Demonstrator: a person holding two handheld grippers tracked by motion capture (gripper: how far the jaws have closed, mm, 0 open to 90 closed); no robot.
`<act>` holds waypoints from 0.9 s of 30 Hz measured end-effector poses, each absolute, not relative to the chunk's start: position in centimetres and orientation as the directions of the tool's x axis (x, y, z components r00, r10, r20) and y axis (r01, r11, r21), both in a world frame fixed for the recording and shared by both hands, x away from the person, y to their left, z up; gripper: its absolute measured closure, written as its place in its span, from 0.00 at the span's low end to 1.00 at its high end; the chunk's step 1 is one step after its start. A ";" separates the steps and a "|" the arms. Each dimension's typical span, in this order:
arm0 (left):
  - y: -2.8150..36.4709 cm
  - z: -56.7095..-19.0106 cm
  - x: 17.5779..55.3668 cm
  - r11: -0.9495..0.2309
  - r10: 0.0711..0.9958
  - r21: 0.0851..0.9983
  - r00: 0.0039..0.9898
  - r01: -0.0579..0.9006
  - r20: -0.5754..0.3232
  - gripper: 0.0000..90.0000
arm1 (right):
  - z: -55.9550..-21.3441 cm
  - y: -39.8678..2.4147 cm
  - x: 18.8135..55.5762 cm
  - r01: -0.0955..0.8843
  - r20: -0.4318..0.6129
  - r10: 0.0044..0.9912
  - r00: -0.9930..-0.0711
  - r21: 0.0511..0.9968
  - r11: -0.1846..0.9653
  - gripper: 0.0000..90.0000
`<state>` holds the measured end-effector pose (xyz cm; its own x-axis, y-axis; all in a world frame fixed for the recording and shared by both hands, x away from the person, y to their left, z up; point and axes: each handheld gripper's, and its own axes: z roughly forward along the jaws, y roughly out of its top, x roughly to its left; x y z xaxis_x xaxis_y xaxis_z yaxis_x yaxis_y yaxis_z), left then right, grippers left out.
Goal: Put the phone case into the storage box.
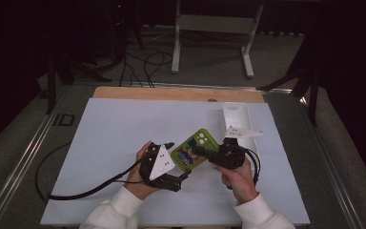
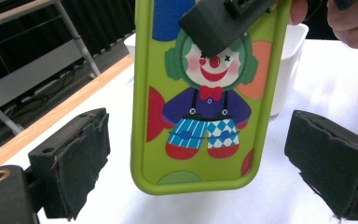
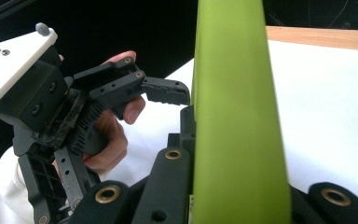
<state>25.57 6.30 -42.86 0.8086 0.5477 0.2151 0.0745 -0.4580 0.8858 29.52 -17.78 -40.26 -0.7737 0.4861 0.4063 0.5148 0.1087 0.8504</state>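
the right gripper (image 1: 205, 153) is clenched on one green phone case (image 1: 194, 149), its jaws gripping the case's flat faces near the camera-hole end; in the right gripper view the case rises edge-on up the middle of the frame. the left gripper (image 2: 205, 154) stands released, its two pads wide to the lower left and lower right of its own view, and the case's rounded bottom end hangs between them without touching either. the case's long axis runs up and down that frame, clown print facing the camera. in the high view the case sits at centre, between both hands, above the white mat (image 1: 105, 143). behind it, toward the upper right, lies one white tray (image 1: 235, 117). count: two grippers, one case, one tray.
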 end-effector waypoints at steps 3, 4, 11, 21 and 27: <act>6.4 -42.7 25.7 -0.458 0.546 0.885 0.812 0.084 0.206 0.08 | -40.2 -17.9 29.5 0.511 0.401 0.485 -0.777 0.852 0.115 0.99; 6.4 -42.7 25.7 -0.460 0.545 0.884 0.813 0.087 0.204 0.08 | -40.2 -17.9 29.5 0.511 0.400 0.485 -0.777 0.852 0.117 0.99; 6.6 -42.7 25.9 -0.463 0.531 0.879 0.830 0.115 0.172 0.08 | -40.1 -17.9 29.3 0.495 0.382 0.473 -0.794 0.858 0.138 0.99; 6.7 -42.8 26.3 -0.474 0.493 0.866 0.863 0.161 0.109 0.09 | -39.7 -17.9 29.0 0.465 0.347 0.455 -0.820 0.868 0.176 0.99; 6.8 -42.8 26.6 -0.475 0.469 0.861 0.880 0.181 0.074 0.09 | -39.5 -18.0 28.8 0.453 0.334 0.442 -0.832 0.870 0.194 0.99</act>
<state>26.62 6.81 -42.81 0.8799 0.4693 0.0742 0.1805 -0.4747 0.8615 28.76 -18.01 -39.49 -0.8322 0.4424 0.3343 0.4528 0.1941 0.8702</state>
